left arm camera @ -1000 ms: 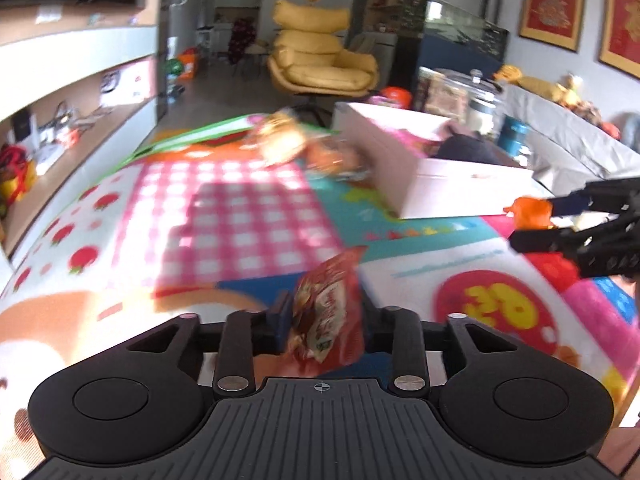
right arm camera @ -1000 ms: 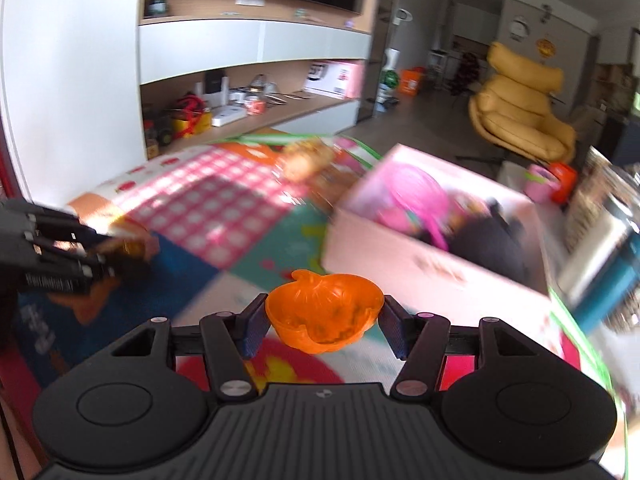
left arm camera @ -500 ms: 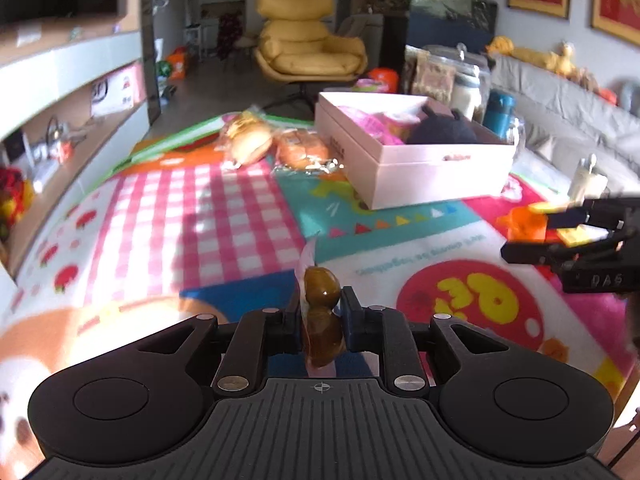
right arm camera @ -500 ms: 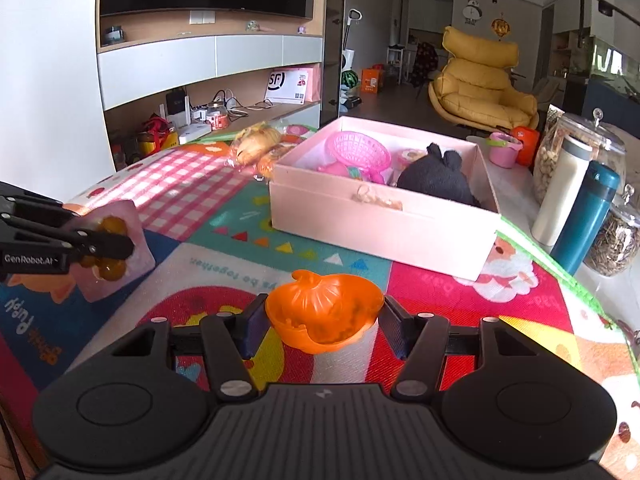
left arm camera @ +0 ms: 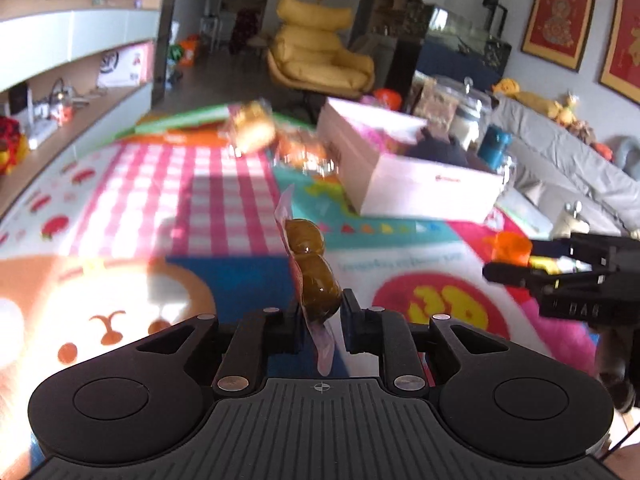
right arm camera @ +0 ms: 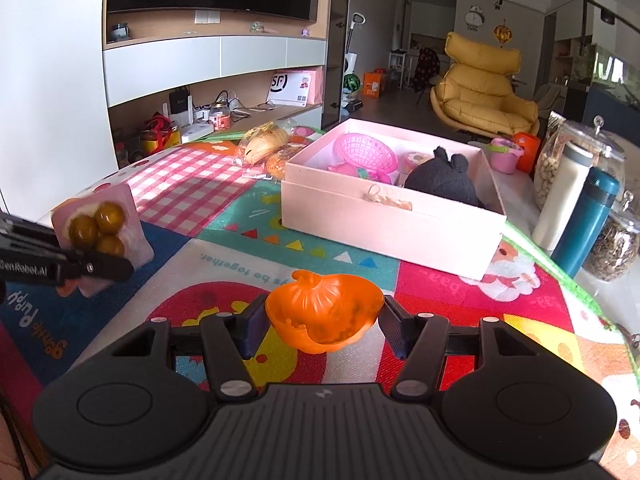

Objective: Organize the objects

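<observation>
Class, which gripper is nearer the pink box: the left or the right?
Right. The right gripper, holding the orange bowl, faces the pink box just ahead; the left gripper, holding the snack packet, sits farther off to the side.

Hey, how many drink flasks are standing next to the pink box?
2: a white flask and a teal flask, side by side right of the pink box, between glass jars. More may be hidden.

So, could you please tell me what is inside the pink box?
The pink box holds a pink basket, a black plush toy and pink toys; its near wall hides anything lower.
</observation>
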`<action>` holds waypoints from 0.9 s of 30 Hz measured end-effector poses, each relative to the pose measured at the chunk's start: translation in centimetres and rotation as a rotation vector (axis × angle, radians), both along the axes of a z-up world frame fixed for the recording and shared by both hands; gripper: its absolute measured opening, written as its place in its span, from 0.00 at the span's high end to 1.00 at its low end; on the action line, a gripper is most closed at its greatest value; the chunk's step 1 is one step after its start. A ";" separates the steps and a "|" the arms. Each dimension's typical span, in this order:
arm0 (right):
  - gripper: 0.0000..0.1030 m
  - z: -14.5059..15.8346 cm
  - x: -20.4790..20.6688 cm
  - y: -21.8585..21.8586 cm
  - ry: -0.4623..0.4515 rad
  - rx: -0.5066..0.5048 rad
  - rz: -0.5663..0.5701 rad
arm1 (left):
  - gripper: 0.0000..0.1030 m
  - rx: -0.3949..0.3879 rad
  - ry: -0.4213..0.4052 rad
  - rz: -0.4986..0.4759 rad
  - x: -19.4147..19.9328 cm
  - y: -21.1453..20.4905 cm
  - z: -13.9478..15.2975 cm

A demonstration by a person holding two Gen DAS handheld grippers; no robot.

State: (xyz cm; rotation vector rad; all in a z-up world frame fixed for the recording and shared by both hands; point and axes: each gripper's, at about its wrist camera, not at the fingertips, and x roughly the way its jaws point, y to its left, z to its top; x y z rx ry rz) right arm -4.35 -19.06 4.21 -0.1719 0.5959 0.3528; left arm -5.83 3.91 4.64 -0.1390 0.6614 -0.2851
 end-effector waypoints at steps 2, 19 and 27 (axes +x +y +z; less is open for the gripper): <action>0.43 0.3 -0.2 0.0 -0.011 0.005 0.002 | 0.81 -0.007 -0.021 0.002 0.1 -0.1 0.9; 0.43 0.7 0.2 -2.0 -0.037 0.014 -0.032 | 0.79 -0.030 -0.149 -0.285 13.4 -11.5 7.9; 0.43 1.6 1.6 -3.2 -0.060 0.024 -0.077 | 0.78 -0.057 -0.120 -0.209 17.5 -9.9 4.2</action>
